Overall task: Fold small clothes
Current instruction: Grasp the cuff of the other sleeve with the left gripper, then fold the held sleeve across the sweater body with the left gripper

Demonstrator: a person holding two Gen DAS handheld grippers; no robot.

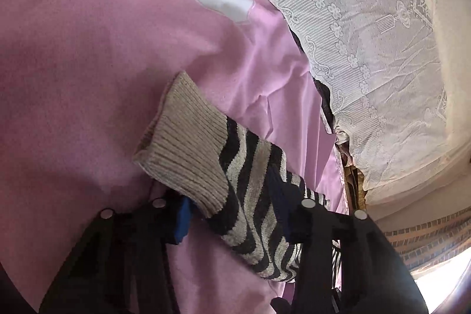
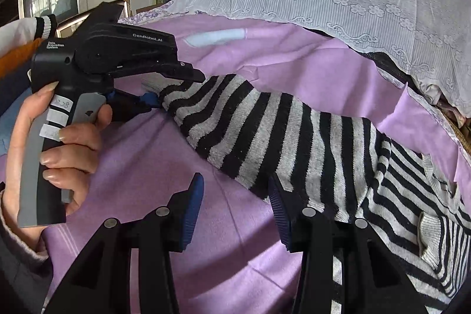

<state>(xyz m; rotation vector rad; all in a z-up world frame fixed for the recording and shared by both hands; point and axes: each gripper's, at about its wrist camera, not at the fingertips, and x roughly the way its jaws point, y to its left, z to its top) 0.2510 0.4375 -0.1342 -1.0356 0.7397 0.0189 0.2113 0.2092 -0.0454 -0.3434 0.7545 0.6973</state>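
Two tongs work one striped sweater (image 2: 294, 137) on our pink bedsheet (image 2: 147, 155).
Our left tongs (image 1: 232, 214) clench its grey-cuffed sleeve (image 1: 188, 137); our right tongs (image 2: 235, 214) hang released, the sleeve against their right pad, the body lying right.

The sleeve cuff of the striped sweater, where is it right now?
In the left wrist view the sleeve cuff lies just left of centre on the pink sheet, past the left gripper, which is shut on the sleeve.
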